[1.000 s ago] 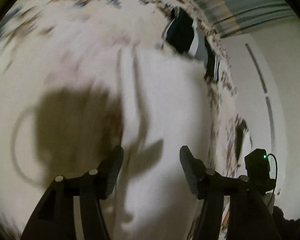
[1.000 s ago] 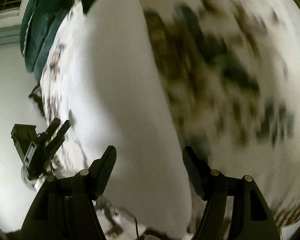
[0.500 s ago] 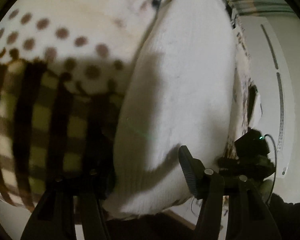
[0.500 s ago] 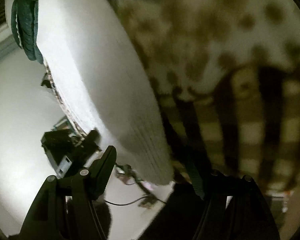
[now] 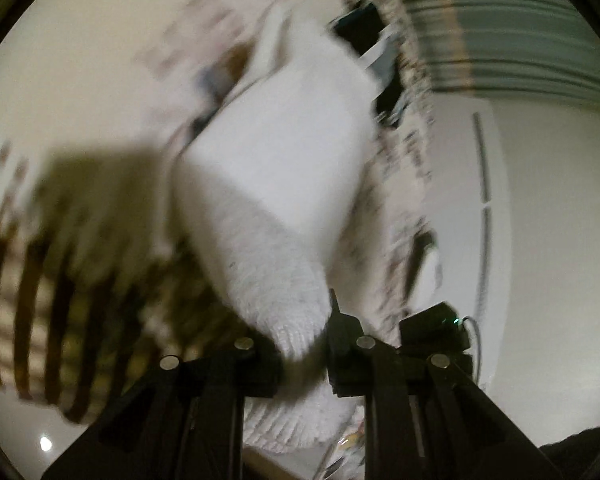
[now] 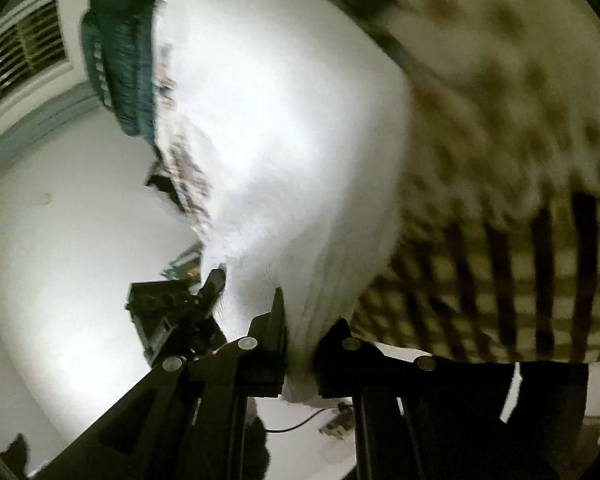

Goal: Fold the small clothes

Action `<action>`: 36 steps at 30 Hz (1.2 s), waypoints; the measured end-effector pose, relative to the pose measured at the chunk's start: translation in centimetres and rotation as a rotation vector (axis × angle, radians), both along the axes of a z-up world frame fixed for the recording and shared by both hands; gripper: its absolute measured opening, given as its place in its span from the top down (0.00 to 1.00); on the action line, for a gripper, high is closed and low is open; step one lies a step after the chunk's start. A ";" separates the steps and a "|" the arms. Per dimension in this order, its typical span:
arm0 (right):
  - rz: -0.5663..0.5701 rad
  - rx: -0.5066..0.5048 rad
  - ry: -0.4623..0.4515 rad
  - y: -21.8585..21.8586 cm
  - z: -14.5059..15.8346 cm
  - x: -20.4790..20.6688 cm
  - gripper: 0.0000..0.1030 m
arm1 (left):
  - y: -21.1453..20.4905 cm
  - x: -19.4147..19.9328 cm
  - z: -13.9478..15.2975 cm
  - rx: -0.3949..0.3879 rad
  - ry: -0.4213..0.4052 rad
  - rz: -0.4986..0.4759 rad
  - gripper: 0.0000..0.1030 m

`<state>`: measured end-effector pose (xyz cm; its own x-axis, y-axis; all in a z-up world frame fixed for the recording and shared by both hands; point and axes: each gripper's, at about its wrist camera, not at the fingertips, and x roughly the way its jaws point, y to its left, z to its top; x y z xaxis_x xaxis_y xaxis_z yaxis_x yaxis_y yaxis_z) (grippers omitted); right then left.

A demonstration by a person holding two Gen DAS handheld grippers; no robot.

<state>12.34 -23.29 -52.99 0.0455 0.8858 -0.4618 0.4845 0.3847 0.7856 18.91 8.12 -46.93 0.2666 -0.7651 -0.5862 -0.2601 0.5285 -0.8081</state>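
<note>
A white knitted garment (image 5: 284,176) lies on a patterned bedspread (image 5: 72,92). My left gripper (image 5: 302,354) is shut on its ribbed near edge, which bunches between the jaws. The garment also fills the middle of the right wrist view (image 6: 292,128). My right gripper (image 6: 300,344) is shut on its near edge too. The other gripper shows as a dark block in each view: the right one (image 5: 436,332) at the left view's lower right, the left one (image 6: 176,316) at the right view's lower left. Both views are motion-blurred.
The bedspread has brown dots and a brown-and-yellow check band (image 6: 520,280). A dark green garment (image 6: 120,56) lies at the far bed edge. Dark clothes (image 5: 372,40) lie beyond the white garment. A pale floor (image 6: 60,240) lies beside the bed.
Both grippers were open a second ago and half a second ago; now both have shut on the white garment's near edge. The views have swung and the garment's edge is pulled up.
</note>
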 end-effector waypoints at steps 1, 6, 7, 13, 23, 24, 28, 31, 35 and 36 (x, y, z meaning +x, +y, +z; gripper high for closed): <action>-0.016 0.005 -0.017 -0.2 0.9 1.5 0.90 | -0.1 1.3 0.4 -0.015 -0.017 0.009 0.86; -0.084 -0.040 -0.100 -1.7 3.7 11.8 0.90 | -1.1 11.6 1.2 -0.022 -0.104 0.029 0.86; -0.101 -0.062 -0.115 -2.3 3.8 14.9 0.90 | -1.3 13.8 0.9 -0.019 -0.111 0.030 0.86; -0.139 -0.136 -0.144 -3.3 2.2 28.9 0.89 | -0.7 23.7 -2.7 -0.035 -0.098 0.040 0.81; -0.240 -0.128 -0.125 -6.0 0.0 38.7 0.43 | 2.0 29.8 -5.1 -0.182 -0.056 0.197 0.47; -0.237 -0.141 -0.137 -6.6 0.4 38.4 0.37 | 2.5 29.9 -4.7 -0.126 -0.071 0.187 0.47; -0.165 -0.297 -0.191 -8.0 2.0 36.0 0.34 | 1.6 30.1 -2.8 0.121 -0.168 0.035 0.47; -0.064 -0.414 -0.196 -7.6 1.3 34.8 0.34 | -1.3 31.1 -3.5 0.317 -0.181 -0.123 0.47; 0.039 -0.475 -0.213 -5.3 -0.4 34.7 0.86 | -4.2 32.1 -4.6 0.438 -0.227 -0.217 0.98; 0.042 -0.494 -0.224 -4.9 -0.4 34.8 0.93 | -4.0 32.1 -4.4 0.437 -0.242 -0.200 0.98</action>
<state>47.14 -28.20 -53.41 0.1602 0.5689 -0.8067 0.3021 0.7498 0.5887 51.05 4.13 -51.34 0.3072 -0.5132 -0.8014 0.0466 0.8493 -0.5259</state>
